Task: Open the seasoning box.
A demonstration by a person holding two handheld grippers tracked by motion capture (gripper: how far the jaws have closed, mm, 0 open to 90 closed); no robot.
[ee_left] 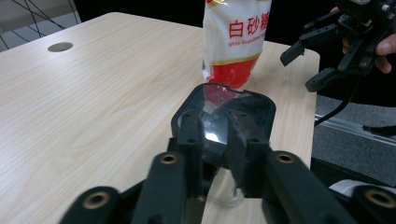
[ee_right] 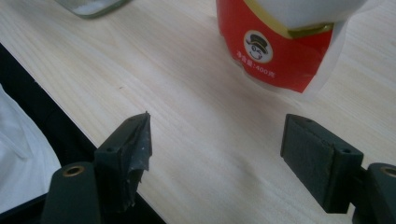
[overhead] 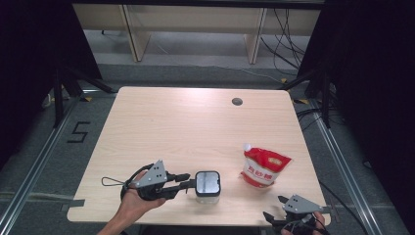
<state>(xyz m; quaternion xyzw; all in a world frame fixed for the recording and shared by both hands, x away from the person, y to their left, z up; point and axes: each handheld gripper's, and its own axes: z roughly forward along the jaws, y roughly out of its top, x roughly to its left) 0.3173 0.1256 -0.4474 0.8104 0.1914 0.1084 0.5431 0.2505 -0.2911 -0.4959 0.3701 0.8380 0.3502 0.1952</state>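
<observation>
A lab recording bay — black curtains (overhead: pixel 372 73), floor rails (overhead: pixel 29 166), loose cables (overhead: pixel 288 39) round one table (overhead: pixel 195 122)

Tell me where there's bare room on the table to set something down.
The far half of the table, up to the hole, is bare. The near edge is crowded: left gripper on the jar, the bag, right gripper.

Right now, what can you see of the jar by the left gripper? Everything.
The jar is a small, clear, squarish container with rounded corners, glass or plastic by its look, topped by a dark-rimmed lid with a glossy see-through pane. It stands upright on the table near the front edge, left of the sugar pouch and apart from it. The left gripper closes on it from the left, its pads on the lid's edge. Contents cannot be made out.
</observation>
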